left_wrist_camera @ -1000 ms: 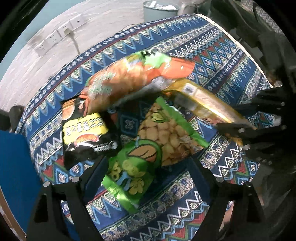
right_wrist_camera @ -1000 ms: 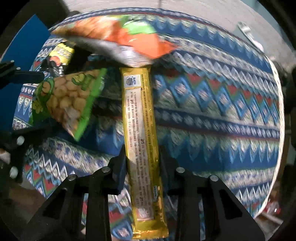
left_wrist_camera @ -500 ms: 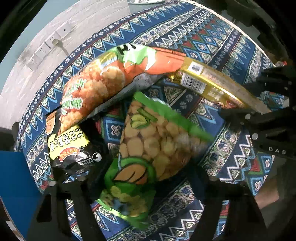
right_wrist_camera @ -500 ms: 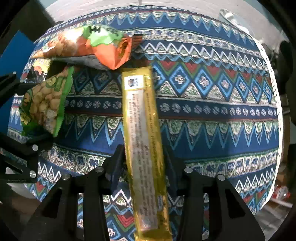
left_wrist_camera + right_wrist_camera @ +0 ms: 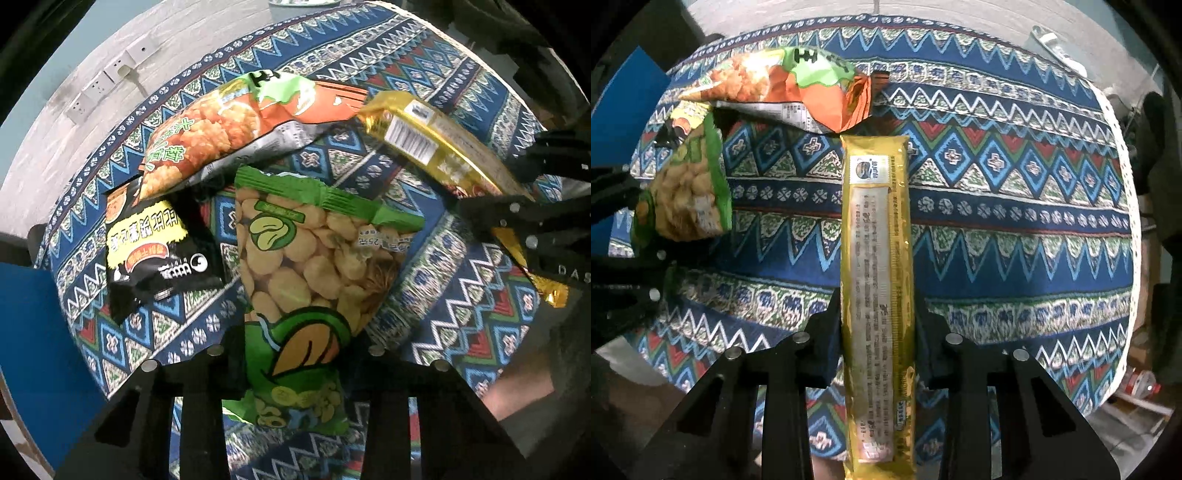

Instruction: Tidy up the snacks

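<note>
My left gripper (image 5: pixel 299 354) is shut on a green bag of broad beans (image 5: pixel 310 266) and holds it above the patterned tablecloth (image 5: pixel 461 321). My right gripper (image 5: pixel 877 325) is shut on a long gold biscuit pack (image 5: pixel 877 280), held lengthwise along the fingers; its far end touches the orange snack bag (image 5: pixel 798 92). The gold pack (image 5: pixel 436 144) and the right gripper (image 5: pixel 517 206) show at the right of the left wrist view. The orange bag (image 5: pixel 236 125) lies on the cloth, partly over a black snack bag (image 5: pixel 155 251). The green bag (image 5: pixel 690 192) shows at the left of the right wrist view.
The round table's edge (image 5: pixel 1123 177) curves along the right. Something blue (image 5: pixel 26 332) stands beside the table at the left. Wall sockets (image 5: pixel 107 85) sit on the wall beyond the table. A container (image 5: pixel 303 2) shows at the far edge.
My left gripper closed on the green bag and lifted it off the cloth. The gold pack in my right gripper came away from under the orange bag's corner, which settled onto the cloth.
</note>
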Tool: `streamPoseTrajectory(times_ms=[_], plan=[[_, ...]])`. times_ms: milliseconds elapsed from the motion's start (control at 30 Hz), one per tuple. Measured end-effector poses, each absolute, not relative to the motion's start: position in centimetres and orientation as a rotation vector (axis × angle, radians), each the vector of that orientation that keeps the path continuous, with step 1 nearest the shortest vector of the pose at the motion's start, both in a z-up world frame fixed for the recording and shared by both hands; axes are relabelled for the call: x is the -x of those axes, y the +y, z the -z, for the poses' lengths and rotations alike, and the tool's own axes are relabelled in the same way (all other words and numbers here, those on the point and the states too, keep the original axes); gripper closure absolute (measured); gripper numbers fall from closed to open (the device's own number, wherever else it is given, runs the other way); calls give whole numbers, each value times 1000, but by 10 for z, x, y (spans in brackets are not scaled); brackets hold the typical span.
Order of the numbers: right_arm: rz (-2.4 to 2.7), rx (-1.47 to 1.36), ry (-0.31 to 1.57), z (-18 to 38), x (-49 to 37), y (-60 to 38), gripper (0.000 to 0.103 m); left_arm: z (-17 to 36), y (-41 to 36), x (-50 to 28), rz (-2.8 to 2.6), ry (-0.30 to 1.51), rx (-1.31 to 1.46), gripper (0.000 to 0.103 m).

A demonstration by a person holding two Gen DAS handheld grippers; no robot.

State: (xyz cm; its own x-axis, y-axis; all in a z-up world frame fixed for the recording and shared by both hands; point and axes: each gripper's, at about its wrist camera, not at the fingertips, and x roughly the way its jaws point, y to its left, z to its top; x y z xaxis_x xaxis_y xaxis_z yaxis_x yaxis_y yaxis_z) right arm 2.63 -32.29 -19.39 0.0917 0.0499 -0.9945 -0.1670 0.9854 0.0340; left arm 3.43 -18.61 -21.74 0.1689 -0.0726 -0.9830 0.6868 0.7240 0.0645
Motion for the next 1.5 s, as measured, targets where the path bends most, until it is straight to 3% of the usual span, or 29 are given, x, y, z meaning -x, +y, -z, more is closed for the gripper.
streamPoseTrajectory(times_ms=[600, 1500], plan=[[-204, 67, 1398, 112, -18, -308, 72, 151, -141, 11, 522, 1216, -507, 69], [-368, 49, 1248, 59, -53, -256, 72, 82, -71, -2, 343, 1060, -408, 69]])
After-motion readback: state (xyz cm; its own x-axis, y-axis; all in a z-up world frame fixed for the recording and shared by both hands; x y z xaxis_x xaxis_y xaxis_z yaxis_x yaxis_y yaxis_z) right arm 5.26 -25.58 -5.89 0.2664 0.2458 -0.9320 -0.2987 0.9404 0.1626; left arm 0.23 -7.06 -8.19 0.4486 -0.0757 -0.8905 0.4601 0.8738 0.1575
